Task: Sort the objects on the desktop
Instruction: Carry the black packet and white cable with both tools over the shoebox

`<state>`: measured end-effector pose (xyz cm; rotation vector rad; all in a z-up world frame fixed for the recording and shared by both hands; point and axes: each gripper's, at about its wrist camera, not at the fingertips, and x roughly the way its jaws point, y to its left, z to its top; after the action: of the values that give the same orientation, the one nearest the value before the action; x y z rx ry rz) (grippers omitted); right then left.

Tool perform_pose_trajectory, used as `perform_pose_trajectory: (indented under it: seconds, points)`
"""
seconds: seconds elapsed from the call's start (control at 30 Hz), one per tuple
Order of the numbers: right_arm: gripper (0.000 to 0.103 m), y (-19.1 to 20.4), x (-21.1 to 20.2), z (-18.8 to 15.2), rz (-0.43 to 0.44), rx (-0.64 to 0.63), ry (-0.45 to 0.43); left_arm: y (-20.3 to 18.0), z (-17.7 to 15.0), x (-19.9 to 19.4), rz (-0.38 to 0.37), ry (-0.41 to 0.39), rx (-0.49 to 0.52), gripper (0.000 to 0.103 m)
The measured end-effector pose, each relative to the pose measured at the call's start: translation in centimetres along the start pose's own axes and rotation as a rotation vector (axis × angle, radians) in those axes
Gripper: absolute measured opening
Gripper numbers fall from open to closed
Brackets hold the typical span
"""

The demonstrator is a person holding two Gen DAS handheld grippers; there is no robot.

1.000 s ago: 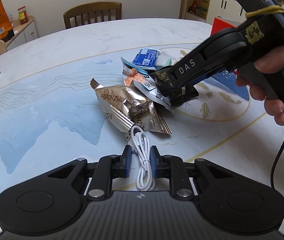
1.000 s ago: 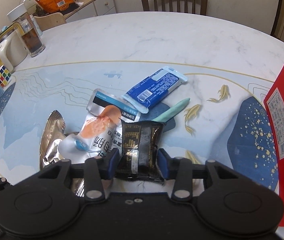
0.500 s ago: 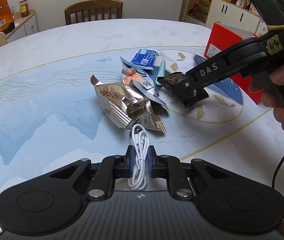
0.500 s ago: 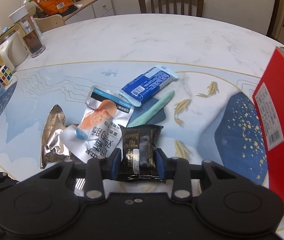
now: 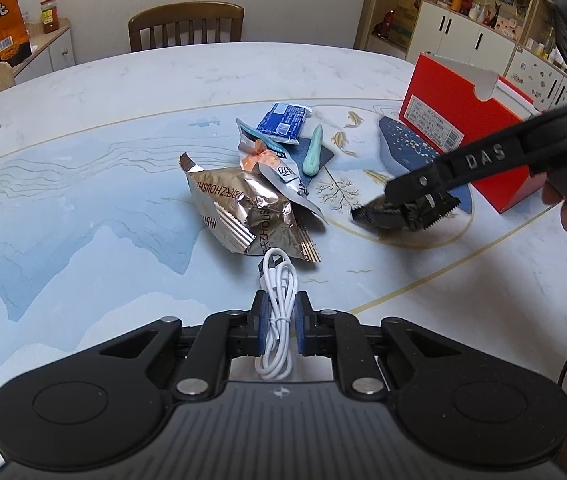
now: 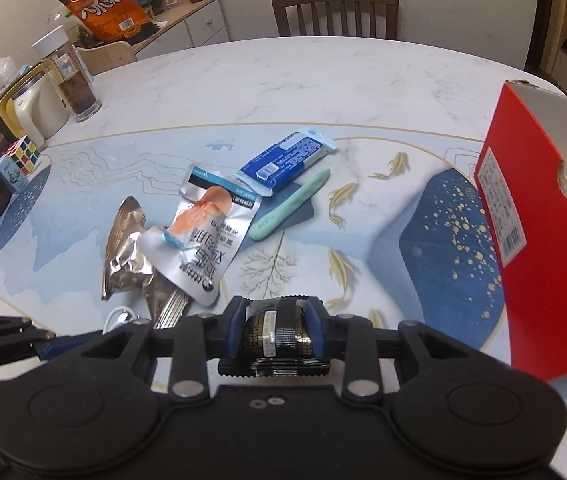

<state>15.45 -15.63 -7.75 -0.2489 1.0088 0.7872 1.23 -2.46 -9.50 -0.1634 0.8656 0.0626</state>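
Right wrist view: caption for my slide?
Right gripper holds a black packet beside the red box, above the table.

Round marble-look table (image 5: pixel 203 76) with a blue mountain-and-fish print, wooden chair (image 5: pixel 186 26) at the far side – plain pale wall behind, white cabinets and open shelving (image 5: pixel 463 28) on the right.

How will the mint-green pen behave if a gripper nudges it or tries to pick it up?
The pen looks rigid and slim, so it should probably slide or pivot rather than bend. Its rounded body may roll if pushed sideways. It lies flat, partly on a dark blue card and close beside the blue packet, so a clean pinch looks tight.
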Motion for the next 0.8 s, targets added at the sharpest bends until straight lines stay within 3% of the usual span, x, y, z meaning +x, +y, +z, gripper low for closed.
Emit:
perform_pose_trajectory:
  seconds: [0.8]
  points:
    - [0.031,-3.6,-8.6,-0.9,0.026,0.051,-0.107,-3.0,4.6,-3.8,-0.061,-0.068,0.089,0.012]
